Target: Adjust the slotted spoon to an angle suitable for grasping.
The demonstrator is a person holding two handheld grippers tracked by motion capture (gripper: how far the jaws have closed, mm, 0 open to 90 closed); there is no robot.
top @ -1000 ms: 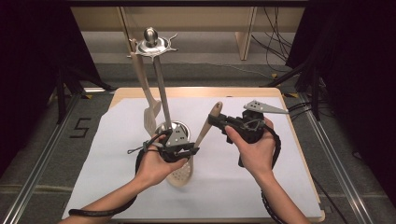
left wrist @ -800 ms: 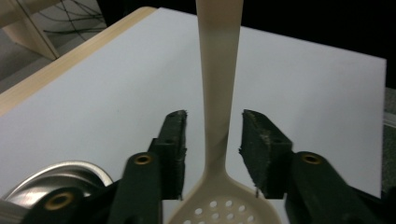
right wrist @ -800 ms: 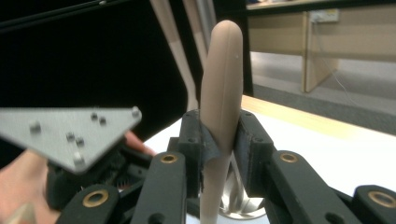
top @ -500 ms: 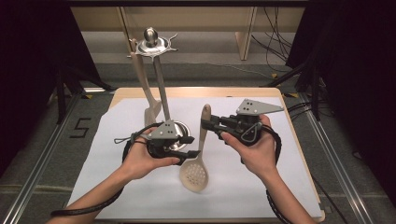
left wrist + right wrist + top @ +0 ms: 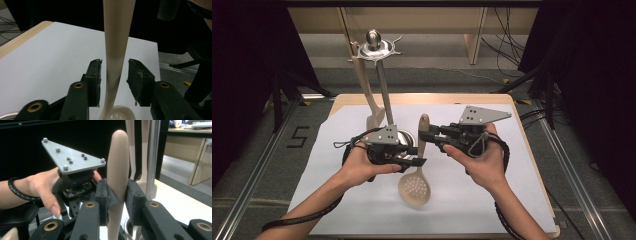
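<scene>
The slotted spoon (image 5: 415, 186) is hanging in the air over the white sheet (image 5: 332, 210) on the table (image 5: 422, 98), with its round holey bowl at the bottom and its handle pointing up. The right gripper (image 5: 433, 135) is squeezing the top of the handle tight between its two black jaws, and in the right gripper view (image 5: 117, 195) the pads are pressing on both sides of the wood. The left gripper (image 5: 411, 161) is sitting lower down, around the thin part of the handle. Its jaws have just been closing a bit, but in the left gripper view (image 5: 113, 80) they are standing apart, with a small gap on each side, so they are not touching the spoon.

Behind the hands the metal stand (image 5: 377, 47) is rising up with its hooks at the top. A wooden spatula (image 5: 368, 95) is already hanging from one of them.

So the picking up is done. I think the job is hanging the spoon on the stand too. Lifting it up to a free hook and letting go are not done yet.
</scene>
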